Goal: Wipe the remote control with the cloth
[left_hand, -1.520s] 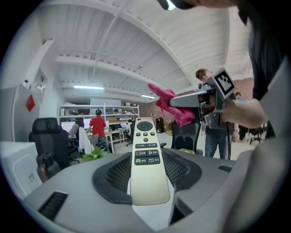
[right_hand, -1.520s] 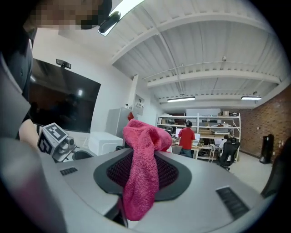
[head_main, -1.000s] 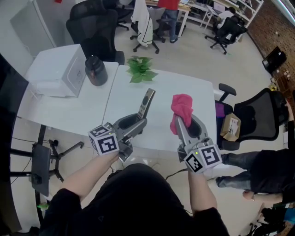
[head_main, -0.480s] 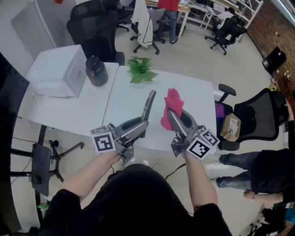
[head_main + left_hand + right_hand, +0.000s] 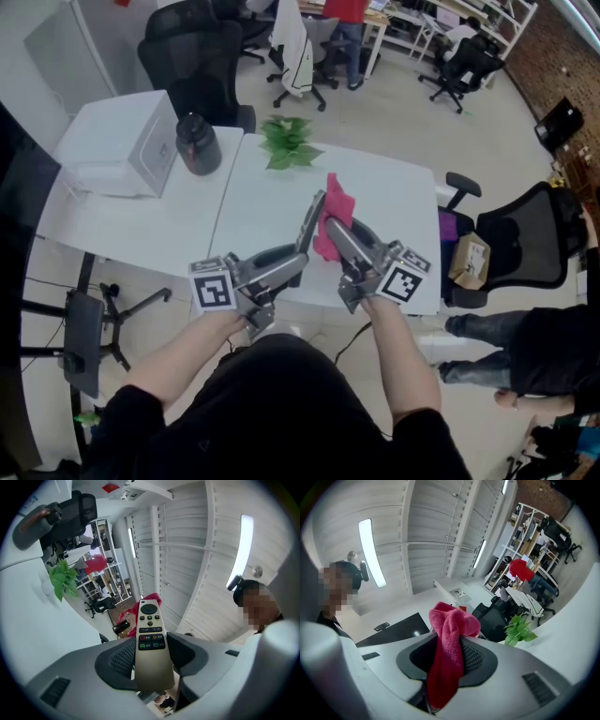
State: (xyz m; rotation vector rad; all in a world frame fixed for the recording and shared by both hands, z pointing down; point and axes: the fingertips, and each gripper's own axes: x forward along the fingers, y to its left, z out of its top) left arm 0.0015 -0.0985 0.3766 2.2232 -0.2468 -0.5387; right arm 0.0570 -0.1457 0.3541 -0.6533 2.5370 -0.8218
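Observation:
My left gripper (image 5: 298,263) is shut on the lower half of a slim gold remote control (image 5: 310,220), which sticks up over the white table (image 5: 253,202). In the left gripper view the remote (image 5: 151,644) stands between the jaws of the left gripper (image 5: 152,660), buttons facing the camera. My right gripper (image 5: 337,234) is shut on a pink cloth (image 5: 331,214), whose bunched top lies against the remote's upper right side. The right gripper view shows the cloth (image 5: 449,656) hanging through the right gripper (image 5: 451,660). A bit of cloth (image 5: 146,601) shows behind the remote's tip.
On the table stand a small green plant (image 5: 287,141), a dark jar (image 5: 196,143) and a white box (image 5: 122,145). Black office chairs (image 5: 525,234) stand to the right and beyond the table. Another person (image 5: 534,347) stands at the lower right.
My right gripper has swung left with the cloth and rolled, bringing the cloth from a hand's width away up against the remote. The left gripper has tilted the remote slightly more upright.

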